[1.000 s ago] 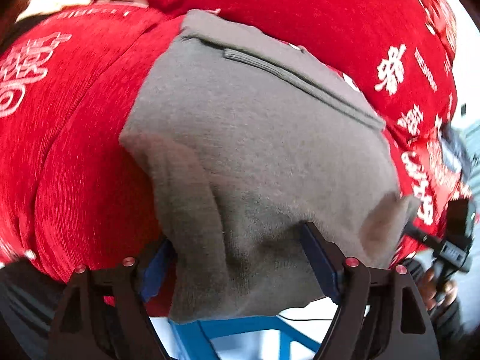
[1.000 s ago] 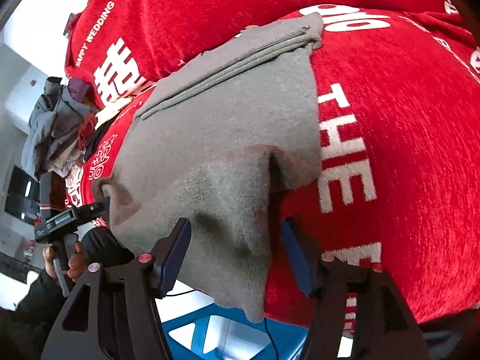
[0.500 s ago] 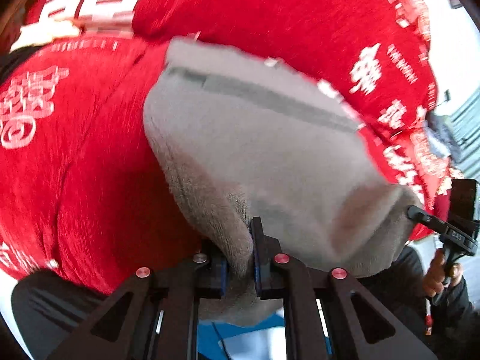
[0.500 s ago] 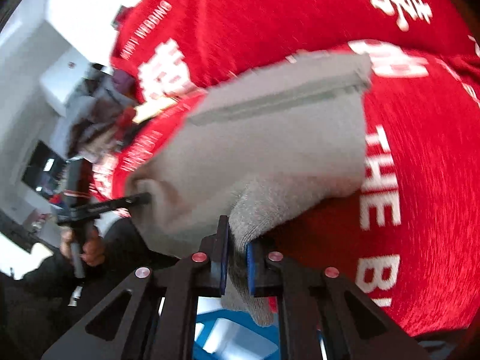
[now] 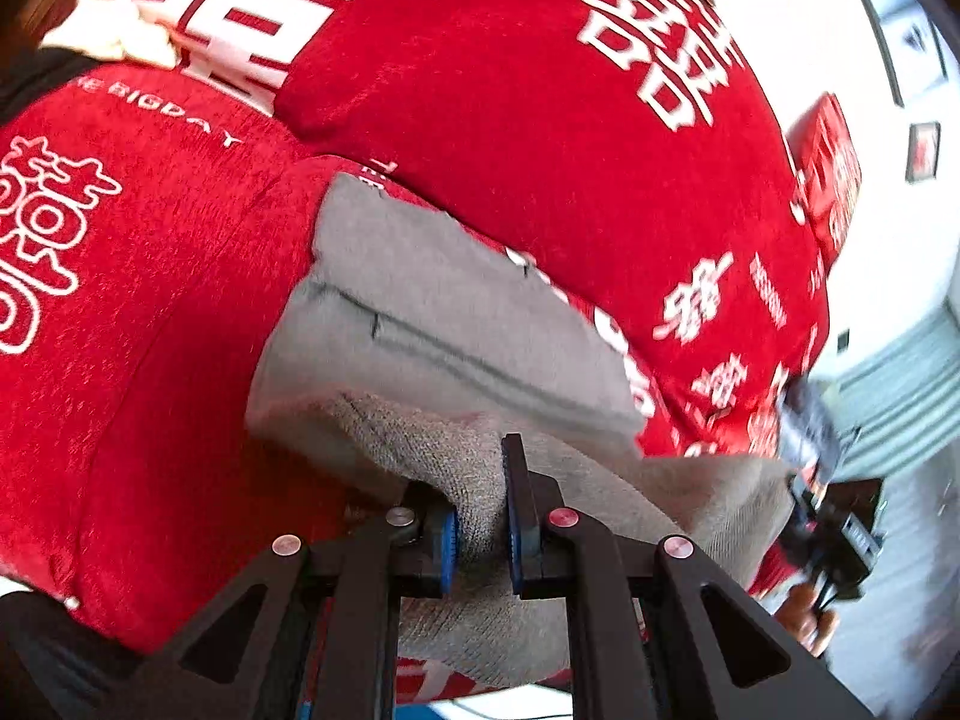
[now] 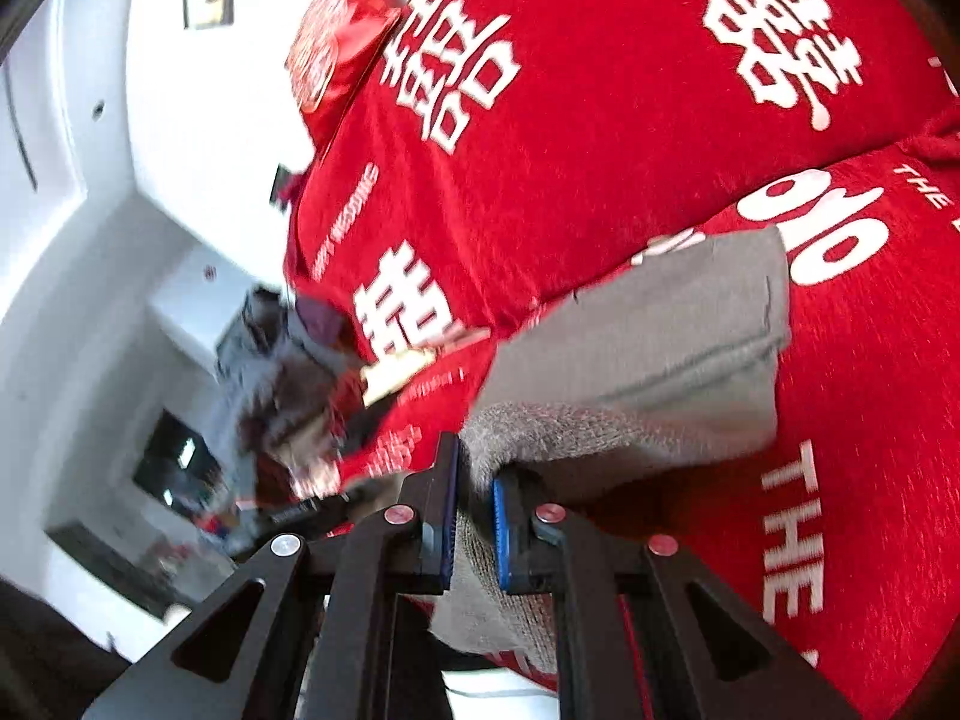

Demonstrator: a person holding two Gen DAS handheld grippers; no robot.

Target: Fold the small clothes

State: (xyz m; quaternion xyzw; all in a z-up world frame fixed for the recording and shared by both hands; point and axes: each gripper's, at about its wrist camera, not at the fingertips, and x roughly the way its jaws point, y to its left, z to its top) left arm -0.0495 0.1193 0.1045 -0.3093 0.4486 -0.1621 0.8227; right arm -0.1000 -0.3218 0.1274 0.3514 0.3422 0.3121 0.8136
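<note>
Garment (image 5: pixel 456 324): a small grey knit piece lying on the red bedding, its far part flat with a stitched seam running across it, its near edge raised off the cover and bunched into both grippers. In the right wrist view the same garment (image 6: pixel 648 348) stretches from the jaws up and to the right, ending beside large white lettering.

The bedding (image 5: pixel 480 90) is the biggest thing in view, a red cover printed with white characters and English words, with a plump red pillow (image 6: pixel 600 90) just behind the garment. A smaller red cushion (image 6: pixel 336 36) sits at the far edge against the white wall.

A blurred pile of dark and grey clothes (image 6: pixel 282 372) lies at the bed's left side in the right wrist view, well apart from the garment.

The left gripper (image 5: pixel 480 525) is clamped on the garment's near edge, blue pads pressing a thick fold of knit between them. The right gripper (image 6: pixel 474 525) is likewise closed on the opposite near corner, cloth squeezed between its pads and hanging below them.

At the right edge of the left wrist view, a hand (image 5: pixel 807 615) holds the other gripper's handle.
</note>
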